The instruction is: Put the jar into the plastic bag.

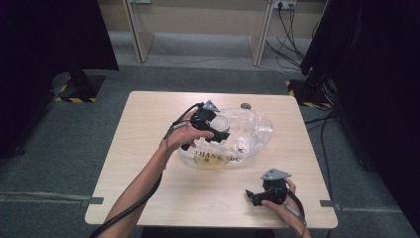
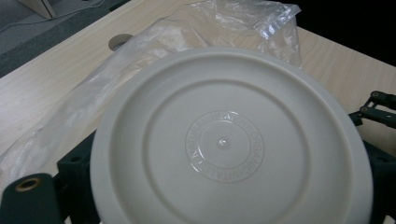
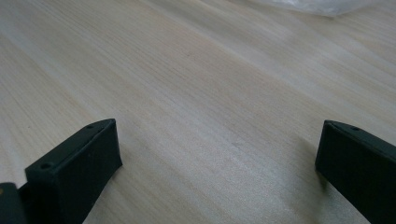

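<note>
The pale wood-grain rectangular table (image 1: 148, 148) has bare room along its left side and its near edge, and grey carpet surrounds it on every side. A crinkled clear plastic bag (image 1: 247, 134) printed "THANK YOU" lies at the table's middle, toward the far edge, with a small grey round mark just beyond it. The left gripper (image 1: 214, 130) is held over the bag's left part, its jaws clamped on a smooth cream-white round plastic lid (image 2: 229, 140); in the left gripper view the lid shows 2 raised concentric rings and embossed lettering around its centre, with black jaw parts showing at both of its sides. The right gripper (image 1: 253, 196) sits low near the table's near right corner, well apart from the bag, its 2 matte black jaws spread wide over bare wood with nothing between them
</note>
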Tool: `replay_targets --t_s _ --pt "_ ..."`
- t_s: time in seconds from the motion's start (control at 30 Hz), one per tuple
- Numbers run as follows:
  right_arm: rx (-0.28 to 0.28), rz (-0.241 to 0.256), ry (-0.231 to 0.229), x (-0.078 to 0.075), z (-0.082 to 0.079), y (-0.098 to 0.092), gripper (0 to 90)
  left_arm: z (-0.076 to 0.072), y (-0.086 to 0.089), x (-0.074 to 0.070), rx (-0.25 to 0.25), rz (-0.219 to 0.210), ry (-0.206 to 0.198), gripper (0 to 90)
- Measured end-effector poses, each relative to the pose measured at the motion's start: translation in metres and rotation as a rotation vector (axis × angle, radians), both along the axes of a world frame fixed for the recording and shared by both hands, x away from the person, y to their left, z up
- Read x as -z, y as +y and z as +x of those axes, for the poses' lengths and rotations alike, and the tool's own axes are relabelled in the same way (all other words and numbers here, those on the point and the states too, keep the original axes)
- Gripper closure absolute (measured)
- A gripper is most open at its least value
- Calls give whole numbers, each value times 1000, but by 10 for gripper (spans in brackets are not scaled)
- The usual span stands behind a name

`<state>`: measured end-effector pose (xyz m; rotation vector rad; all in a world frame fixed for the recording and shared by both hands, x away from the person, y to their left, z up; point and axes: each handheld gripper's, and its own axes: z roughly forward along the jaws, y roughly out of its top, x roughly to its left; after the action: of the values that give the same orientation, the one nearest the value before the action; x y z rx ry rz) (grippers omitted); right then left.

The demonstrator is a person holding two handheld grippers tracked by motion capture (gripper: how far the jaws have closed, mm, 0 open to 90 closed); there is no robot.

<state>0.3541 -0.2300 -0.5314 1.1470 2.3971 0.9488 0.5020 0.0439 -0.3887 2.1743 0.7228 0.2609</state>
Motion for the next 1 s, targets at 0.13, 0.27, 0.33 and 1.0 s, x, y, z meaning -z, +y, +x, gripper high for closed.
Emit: replay_targets --t_s 0.13,0.27,0.33,1.0 --pt "0 0 0 0 0 0 2 8 -4 1 -5 -6 0 100" --pt "0 0 -1 0 0 0 2 17 -9 3 -5 -16 9 100" --pt "-1 -2 -1 0 0 0 2 22 -12 5 -10 -13 13 100" --pt "-1 1 -1 0 0 0 2 48 -28 24 -11 15 29 100"
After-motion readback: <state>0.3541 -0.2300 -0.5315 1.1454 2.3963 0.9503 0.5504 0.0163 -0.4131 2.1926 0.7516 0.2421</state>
